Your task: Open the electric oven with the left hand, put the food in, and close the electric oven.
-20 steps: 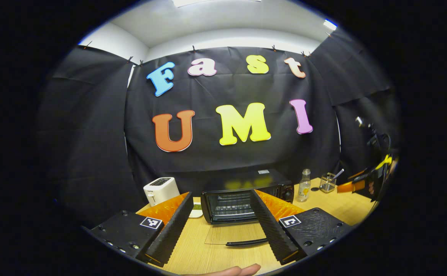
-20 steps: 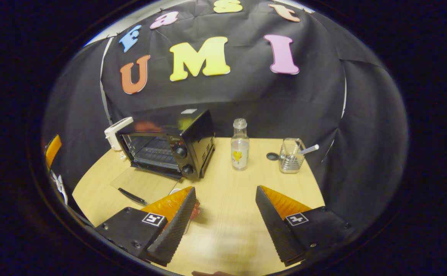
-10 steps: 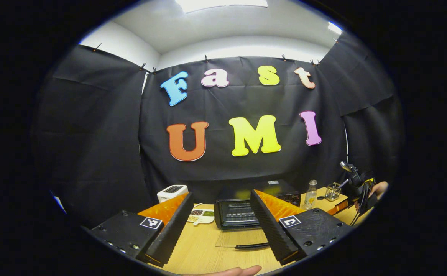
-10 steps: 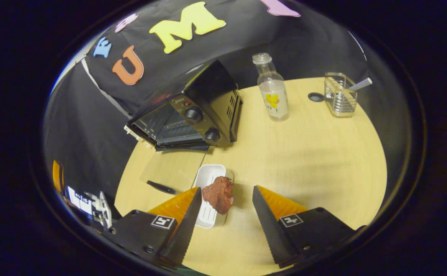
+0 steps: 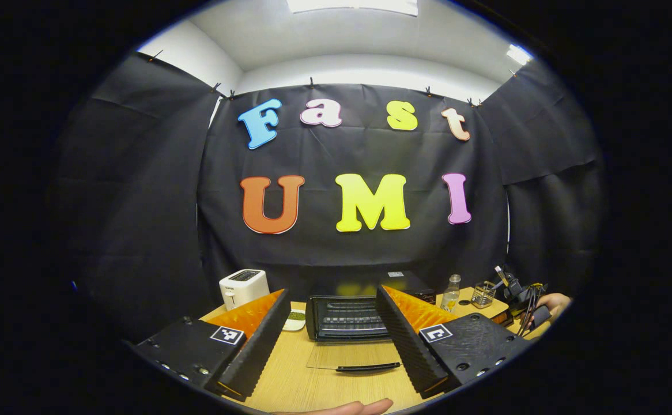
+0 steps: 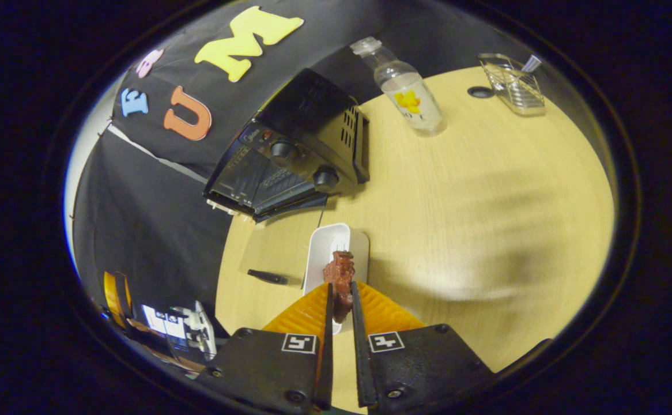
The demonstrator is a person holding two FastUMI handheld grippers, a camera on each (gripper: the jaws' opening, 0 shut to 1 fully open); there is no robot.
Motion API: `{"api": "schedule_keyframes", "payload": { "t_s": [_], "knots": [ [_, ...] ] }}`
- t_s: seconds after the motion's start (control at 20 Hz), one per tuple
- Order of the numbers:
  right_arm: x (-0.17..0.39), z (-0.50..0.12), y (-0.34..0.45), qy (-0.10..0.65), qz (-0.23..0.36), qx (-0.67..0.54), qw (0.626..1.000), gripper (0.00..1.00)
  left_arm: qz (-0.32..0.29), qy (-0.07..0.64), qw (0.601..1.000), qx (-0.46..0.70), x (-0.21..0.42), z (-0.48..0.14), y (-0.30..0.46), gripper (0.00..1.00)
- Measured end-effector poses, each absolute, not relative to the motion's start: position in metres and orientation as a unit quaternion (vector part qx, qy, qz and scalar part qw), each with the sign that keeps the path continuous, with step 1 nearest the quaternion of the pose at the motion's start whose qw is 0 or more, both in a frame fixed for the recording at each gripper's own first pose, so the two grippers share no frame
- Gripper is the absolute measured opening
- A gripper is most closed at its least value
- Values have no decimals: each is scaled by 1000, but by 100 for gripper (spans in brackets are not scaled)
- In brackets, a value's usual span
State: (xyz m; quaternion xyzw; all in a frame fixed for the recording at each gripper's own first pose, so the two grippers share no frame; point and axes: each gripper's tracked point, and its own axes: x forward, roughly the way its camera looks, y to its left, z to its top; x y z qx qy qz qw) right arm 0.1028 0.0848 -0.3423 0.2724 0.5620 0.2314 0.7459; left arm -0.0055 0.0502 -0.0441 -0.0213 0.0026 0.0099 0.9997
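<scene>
**On the counter: oven open, meat pinched**

From the left gripper view, the left claw (image 5: 330, 340) hangs above the wooden counter (image 5: 295, 380) with its two fingers wide apart and nothing between them. Right ahead sits the black electric oven (image 5: 350, 317). Its glass door (image 5: 350, 358) lies flat down on the counter, so the wire rack inside shows. A white toaster (image 5: 244, 287) stands to the left of the oven, and a small dish (image 5: 295, 319) sits between them. To the right of the oven are a clear bottle (image 5: 450, 294) and a wire holder (image 5: 483, 294). Farther right, a hand (image 5: 552, 302) holds the other tool.

From the right gripper view, the right claw (image 6: 340, 311) has its fingers pressed close together on a brown piece of meat (image 6: 340, 282). The meat is over a white tray (image 6: 324, 253) that sits on the counter just in front of the open oven (image 6: 295, 155). I cannot tell if the meat touches the tray. The bottle (image 6: 405, 92) and the wire holder (image 6: 512, 83) stand farther back.
</scene>
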Motion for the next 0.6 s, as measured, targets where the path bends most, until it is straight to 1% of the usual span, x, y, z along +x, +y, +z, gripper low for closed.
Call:
{"api": "schedule_keyframes", "payload": {
  "t_s": [0.05,0.15,0.2,0.25,0.35,0.45,0.5,0.55,0.6],
  "knots": [
    [99,-344,86,569,237,285,734,12,10,5,1000,-20,-6,-47,50,95],
    [94,-349,90,578,241,309,716,11,13,9,1000,-19,-7,-53,54,95],
    [93,-350,88,577,238,311,717,18,15,12,1000,-18,-7,-55,56,95],
    [92,-348,87,575,236,309,720,14,14,15,1000,-16,-7,-57,57,95],
    [92,-337,82,560,231,298,738,13,9,20,1000,-21,-9,-61,57,95],
    [95,-323,78,534,224,275,768,13,2,17,1000,-27,-11,-59,58,95],
    [97,-311,75,516,223,259,785,10,1,14,1000,-26,-13,-58,60,95],
    [99,-301,74,497,223,242,803,13,2,13,1000,-24,-13,-59,63,95],
    [100,-288,74,476,223,226,820,13,3,12,1000,-22,-13,-61,66,95]
  ]
}}
